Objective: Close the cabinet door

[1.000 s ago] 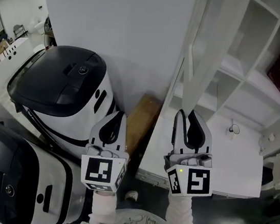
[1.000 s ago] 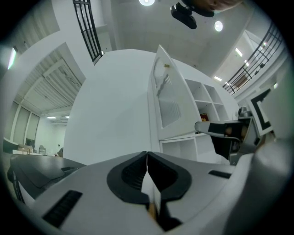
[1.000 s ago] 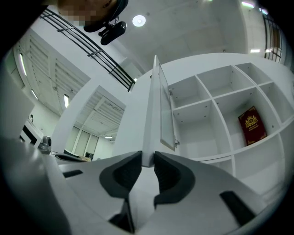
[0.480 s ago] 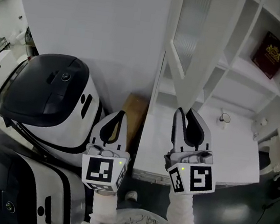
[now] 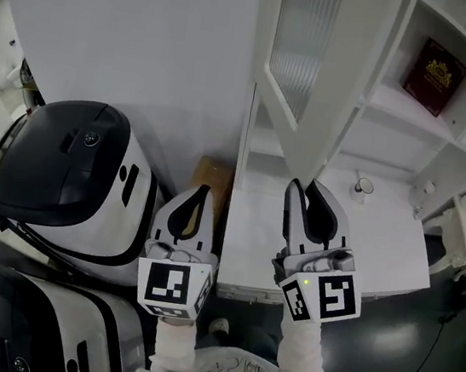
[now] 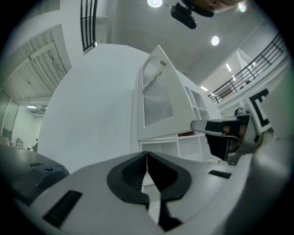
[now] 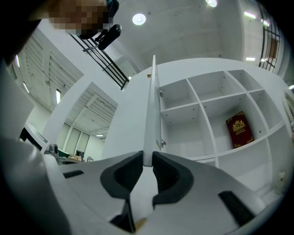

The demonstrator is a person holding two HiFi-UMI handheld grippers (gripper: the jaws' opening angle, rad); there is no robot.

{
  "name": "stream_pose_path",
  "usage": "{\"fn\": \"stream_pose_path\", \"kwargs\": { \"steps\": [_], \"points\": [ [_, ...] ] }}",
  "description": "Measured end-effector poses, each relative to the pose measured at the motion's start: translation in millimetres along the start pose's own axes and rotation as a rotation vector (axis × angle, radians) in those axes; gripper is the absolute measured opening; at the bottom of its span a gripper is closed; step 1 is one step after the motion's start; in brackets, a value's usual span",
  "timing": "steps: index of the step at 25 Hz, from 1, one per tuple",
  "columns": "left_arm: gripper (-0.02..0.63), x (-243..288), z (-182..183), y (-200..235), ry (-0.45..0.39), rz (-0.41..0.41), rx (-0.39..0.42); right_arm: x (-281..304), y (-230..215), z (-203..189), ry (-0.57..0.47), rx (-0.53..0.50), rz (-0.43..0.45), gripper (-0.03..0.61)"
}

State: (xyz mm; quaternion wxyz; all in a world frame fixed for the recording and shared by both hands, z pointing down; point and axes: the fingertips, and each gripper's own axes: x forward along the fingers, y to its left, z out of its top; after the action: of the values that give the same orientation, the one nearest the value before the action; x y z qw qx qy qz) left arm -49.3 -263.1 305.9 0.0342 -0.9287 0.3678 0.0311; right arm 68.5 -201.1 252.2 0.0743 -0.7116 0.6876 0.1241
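The white cabinet door [image 5: 305, 71], with a ribbed glass pane, stands open and juts out from the shelf cabinet [image 5: 398, 110]. My right gripper [image 5: 304, 185] is shut on the door's lower corner. In the right gripper view the door [image 7: 150, 114] runs edge-on straight up from between the pads of the right gripper [image 7: 147, 158], which press on both its faces. My left gripper [image 5: 204, 191] hovers left of the door, shut and empty. In the left gripper view the left gripper [image 6: 147, 154] has its pads touching, with the door [image 6: 156, 96] ahead of it.
Two large white-and-black machines [image 5: 64, 166] stand on the floor at the left, near a plain white wall [image 5: 134, 29]. A brown box [image 5: 211, 178] lies between them and the cabinet. A dark red book [image 5: 436, 76] sits in a shelf cell. A small round object [image 5: 362, 187] rests on the cabinet's counter [image 5: 379, 244].
The cabinet and door have slid left in the head view, and more of the door's ribbed pane faces me. The right gripper's jaws have narrowed onto the door edge. The left gripper stays shut.
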Motion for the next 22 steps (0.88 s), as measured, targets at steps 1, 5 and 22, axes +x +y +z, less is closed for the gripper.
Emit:
{"fn": "stream_pose_path", "kwargs": {
  "steps": [1,5,22],
  "points": [
    [0.005,2,-1,-1,0.000,-0.009,-0.001,0,-1,0,-0.002,0.000,-0.006,0.066],
    [0.005,8,-5,-5,0.001,-0.037,-0.010,-2,-7,-2,-0.001,0.003,-0.020,0.064],
    [0.005,38,-3,-34,0.000,-0.061,-0.019,-7,-48,-5,0.007,0.038,-0.004,0.063]
  ]
}}
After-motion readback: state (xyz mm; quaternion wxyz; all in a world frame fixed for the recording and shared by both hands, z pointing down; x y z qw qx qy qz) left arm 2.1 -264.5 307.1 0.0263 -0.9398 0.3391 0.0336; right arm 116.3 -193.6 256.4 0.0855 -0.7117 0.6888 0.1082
